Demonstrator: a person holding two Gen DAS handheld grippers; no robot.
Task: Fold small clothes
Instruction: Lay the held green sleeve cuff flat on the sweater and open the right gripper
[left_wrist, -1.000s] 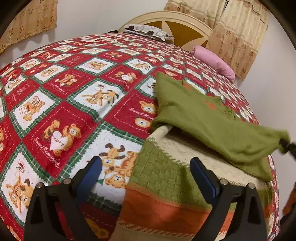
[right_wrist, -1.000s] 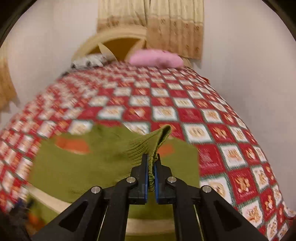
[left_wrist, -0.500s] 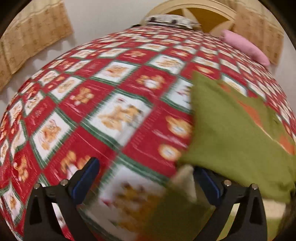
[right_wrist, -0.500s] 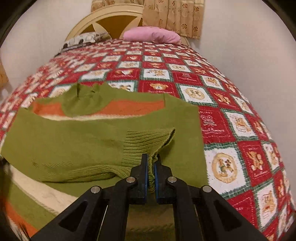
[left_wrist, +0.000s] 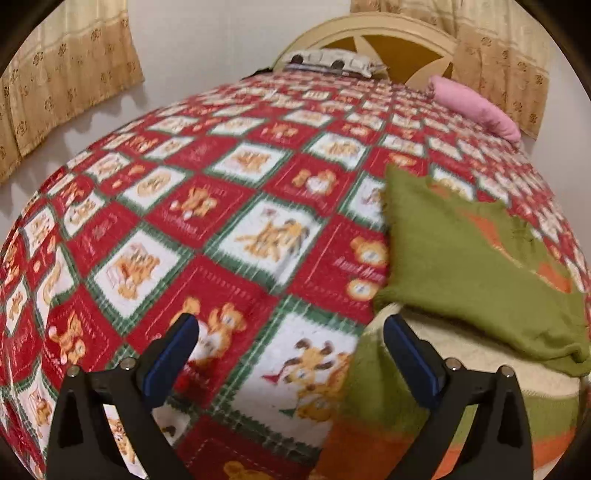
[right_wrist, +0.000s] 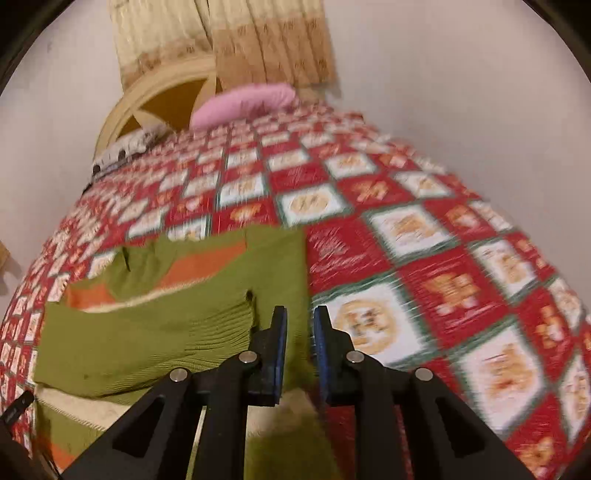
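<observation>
A small green knitted sweater (right_wrist: 155, 332) with orange and cream stripes is laid on the bedspread (left_wrist: 229, 229), one sleeve (right_wrist: 207, 332) folded across its body. The right gripper (right_wrist: 300, 325) is held just beside the sleeve's ribbed cuff, jaws slightly parted and holding nothing. The left gripper (left_wrist: 291, 343) is held wide open over the sweater's left edge, empty. The opposite sleeve is judged best pinched near its cuff and drawn flat across. That sleeve cannot be made out; the hem is cut off and blurred.
</observation>
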